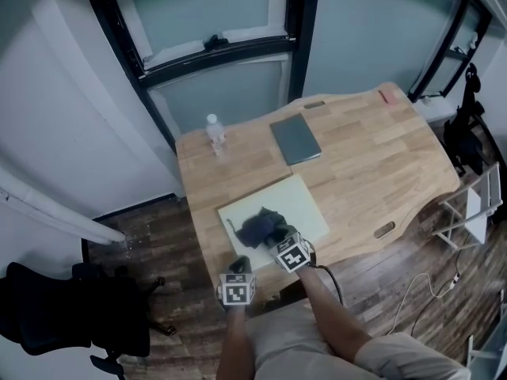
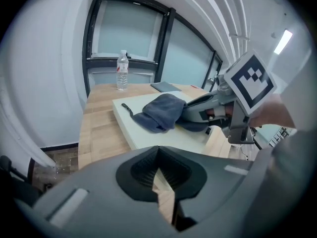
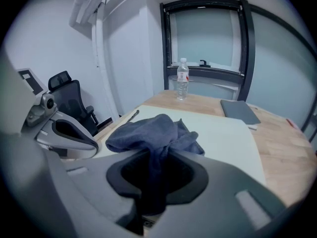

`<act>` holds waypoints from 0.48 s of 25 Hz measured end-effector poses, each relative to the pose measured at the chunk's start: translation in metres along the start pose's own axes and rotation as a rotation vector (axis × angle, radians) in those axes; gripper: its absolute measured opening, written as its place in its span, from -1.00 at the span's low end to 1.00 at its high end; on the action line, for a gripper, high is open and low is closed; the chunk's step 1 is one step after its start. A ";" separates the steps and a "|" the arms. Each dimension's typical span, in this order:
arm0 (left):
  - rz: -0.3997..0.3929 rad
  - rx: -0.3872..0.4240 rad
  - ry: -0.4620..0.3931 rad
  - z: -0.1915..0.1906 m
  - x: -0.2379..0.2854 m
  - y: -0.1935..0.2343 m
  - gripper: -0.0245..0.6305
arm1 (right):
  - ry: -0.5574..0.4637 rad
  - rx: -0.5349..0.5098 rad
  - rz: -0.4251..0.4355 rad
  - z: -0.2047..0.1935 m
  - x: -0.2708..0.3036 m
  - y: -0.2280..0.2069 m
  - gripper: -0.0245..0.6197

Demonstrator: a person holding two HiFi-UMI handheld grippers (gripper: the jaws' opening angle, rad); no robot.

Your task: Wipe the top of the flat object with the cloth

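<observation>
Pins the dark cloth [image 1: 260, 226], bunched on the near half of the pale board [image 1: 309, 203], between the closed jaws of the right gripper [image 1: 276, 238]. Holds the left gripper [image 2: 158, 151] just off the board's near edge, jaws pressed together on nothing.

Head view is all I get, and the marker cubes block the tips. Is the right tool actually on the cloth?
Observer: Yes. In the right gripper view, the right tool is shut on a fold of the blue cloth.
Operator: Left one holding anything?
Observer: No. The left tool is shut with nothing in it; only the wooden table shows past its jaws.
Operator: Cloth spread flat?
Observer: No. It sits bunched in a heap on the white board, just ahead of the right tool.
</observation>
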State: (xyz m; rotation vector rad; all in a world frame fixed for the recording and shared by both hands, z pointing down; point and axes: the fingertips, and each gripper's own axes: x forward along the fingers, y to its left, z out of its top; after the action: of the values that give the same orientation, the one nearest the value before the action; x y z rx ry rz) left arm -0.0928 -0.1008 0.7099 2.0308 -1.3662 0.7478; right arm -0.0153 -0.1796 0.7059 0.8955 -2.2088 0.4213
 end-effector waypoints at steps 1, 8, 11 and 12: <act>-0.001 0.000 0.000 0.000 0.000 0.000 -0.90 | -0.002 0.002 -0.002 -0.001 0.000 -0.002 -0.68; 0.003 0.021 0.021 -0.001 0.001 -0.001 -0.90 | -0.008 -0.013 0.002 -0.002 -0.002 -0.012 -0.68; 0.003 0.027 0.024 0.000 0.001 -0.002 -0.90 | -0.002 -0.026 -0.008 -0.004 -0.005 -0.019 -0.68; 0.003 0.033 0.025 0.000 0.000 -0.002 -0.90 | 0.001 -0.028 -0.013 -0.006 -0.007 -0.023 -0.68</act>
State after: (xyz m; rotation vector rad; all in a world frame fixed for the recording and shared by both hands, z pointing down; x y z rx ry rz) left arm -0.0905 -0.1001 0.7098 2.0381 -1.3509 0.7995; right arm 0.0075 -0.1893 0.7059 0.8933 -2.2018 0.3835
